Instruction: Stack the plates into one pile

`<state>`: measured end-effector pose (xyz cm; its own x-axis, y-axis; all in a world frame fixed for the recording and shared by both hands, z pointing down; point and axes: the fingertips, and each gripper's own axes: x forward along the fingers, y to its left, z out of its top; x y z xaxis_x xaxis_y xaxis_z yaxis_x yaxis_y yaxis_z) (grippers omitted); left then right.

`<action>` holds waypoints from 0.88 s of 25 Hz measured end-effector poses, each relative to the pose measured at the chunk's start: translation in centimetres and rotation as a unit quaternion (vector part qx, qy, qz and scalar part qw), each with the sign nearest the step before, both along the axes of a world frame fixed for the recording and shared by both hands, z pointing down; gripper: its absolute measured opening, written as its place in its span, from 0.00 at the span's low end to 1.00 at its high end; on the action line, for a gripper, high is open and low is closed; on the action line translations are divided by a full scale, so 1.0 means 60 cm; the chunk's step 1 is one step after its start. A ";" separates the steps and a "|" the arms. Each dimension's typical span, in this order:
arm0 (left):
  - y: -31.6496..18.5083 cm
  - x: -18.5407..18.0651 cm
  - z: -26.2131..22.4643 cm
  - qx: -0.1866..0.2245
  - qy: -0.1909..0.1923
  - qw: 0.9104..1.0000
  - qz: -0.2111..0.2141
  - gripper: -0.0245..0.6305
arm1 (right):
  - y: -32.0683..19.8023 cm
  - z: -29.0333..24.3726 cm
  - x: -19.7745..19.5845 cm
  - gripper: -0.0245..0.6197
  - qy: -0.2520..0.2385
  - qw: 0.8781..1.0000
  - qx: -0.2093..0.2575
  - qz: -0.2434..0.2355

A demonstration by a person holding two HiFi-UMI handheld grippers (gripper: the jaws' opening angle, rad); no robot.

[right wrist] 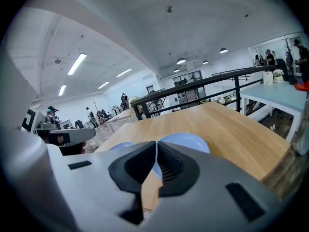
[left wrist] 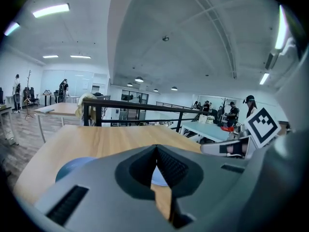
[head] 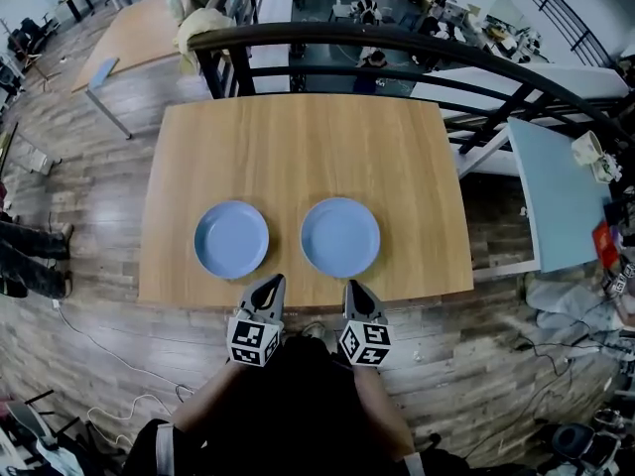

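two blue plates lie side by side on the desk [head: 298,147], close to its near edge and apart from each other with bare wood between them: the left plate [head: 231,239] toward the near left corner, the right plate [head: 340,236] about midway along the near edge. neither rests on the other, so the pile is not yet begun.

the left gripper [head: 273,286] sits at the near edge with its jaws together and nothing between them. its tip points at the gap between the plates, so the left plate lies just ahead and to its left. the right gripper [head: 355,291] also has its jaws closed on nothing. the right plate's near rim is straight ahead of it, close by, which looks like the more direct approach of the two.

each gripper is nearer the plate on its own side. the plates are round, so no long axis sets the approach. what matters, i judge, is reaching a near rim, and for that the jaws would first have to part.

no brand, label or writing can be read on the plates or the desk. the only print is the black-and-white square markers on the left cube [head: 253,340] and the right cube [head: 364,343].
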<state>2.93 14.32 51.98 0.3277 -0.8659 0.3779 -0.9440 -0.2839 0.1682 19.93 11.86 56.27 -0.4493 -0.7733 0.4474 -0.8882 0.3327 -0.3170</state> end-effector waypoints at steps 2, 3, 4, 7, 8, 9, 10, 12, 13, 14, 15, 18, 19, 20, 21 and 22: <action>-0.005 -0.004 -0.005 0.003 0.004 1.000 0.004 0.07 | 0.001 -0.010 -0.023 0.09 0.000 1.000 0.008 -0.013; -0.010 -0.008 -0.007 0.004 0.008 1.000 0.004 0.07 | 0.000 -0.015 -0.034 0.09 0.000 1.000 0.012 -0.019; -0.015 -0.016 -0.009 0.004 0.011 1.000 0.001 0.07 | -0.003 -0.020 -0.046 0.09 0.000 1.000 0.015 -0.024; -0.026 -0.051 -0.015 0.010 0.018 1.000 -0.013 0.07 | -0.013 -0.029 -0.085 0.09 0.001 0.999 0.022 -0.038; -0.028 -0.065 -0.017 0.012 0.019 1.000 -0.018 0.07 | -0.017 -0.031 -0.099 0.09 0.002 0.999 0.023 -0.042; -0.030 -0.079 -0.020 0.015 0.020 0.999 -0.024 0.07 | -0.020 -0.034 -0.112 0.09 0.002 0.999 0.025 -0.046; -0.032 -0.094 -0.022 0.017 0.020 0.999 -0.030 0.07 | -0.022 -0.038 -0.126 0.09 0.002 0.998 0.026 -0.050; -0.032 -0.127 -0.026 0.019 0.023 0.999 -0.043 0.07 | -0.026 -0.044 -0.156 0.09 0.004 0.998 0.029 -0.060; -0.031 -0.145 -0.028 0.020 0.025 0.998 -0.050 0.07 | -0.027 -0.046 -0.171 0.09 0.005 0.997 0.030 -0.065; -0.030 -0.163 -0.029 0.021 0.027 0.998 -0.058 0.07 | -0.028 -0.048 -0.187 0.09 0.006 0.997 0.031 -0.069; -0.029 -0.181 -0.030 0.021 0.029 0.997 -0.066 0.07 | -0.029 -0.051 -0.202 0.09 0.007 0.997 0.031 -0.074; -0.023 -0.229 -0.031 0.023 0.034 0.995 -0.088 0.07 | -0.027 -0.054 -0.245 0.09 0.009 0.996 0.031 -0.088; -0.020 -0.244 -0.030 0.023 0.036 0.995 -0.093 0.07 | -0.025 -0.053 -0.259 0.09 0.011 0.995 0.031 -0.092; -0.015 -0.260 -0.028 0.022 0.037 0.994 -0.098 0.07 | -0.022 -0.052 -0.273 0.09 0.012 0.995 0.031 -0.095; -0.011 -0.275 -0.026 0.020 0.038 0.994 -0.103 0.07 | -0.019 -0.050 -0.286 0.09 0.013 0.995 0.030 -0.098; -0.006 -0.290 -0.023 0.019 0.039 0.993 -0.108 0.07 | -0.017 -0.047 -0.298 0.09 0.014 0.994 0.029 -0.101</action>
<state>-14.46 13.94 50.61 0.1604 -0.9320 0.3251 -0.9680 -0.0841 0.2365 2.03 10.82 53.42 -0.5858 -0.6935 0.4194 -0.8098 0.5214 -0.2691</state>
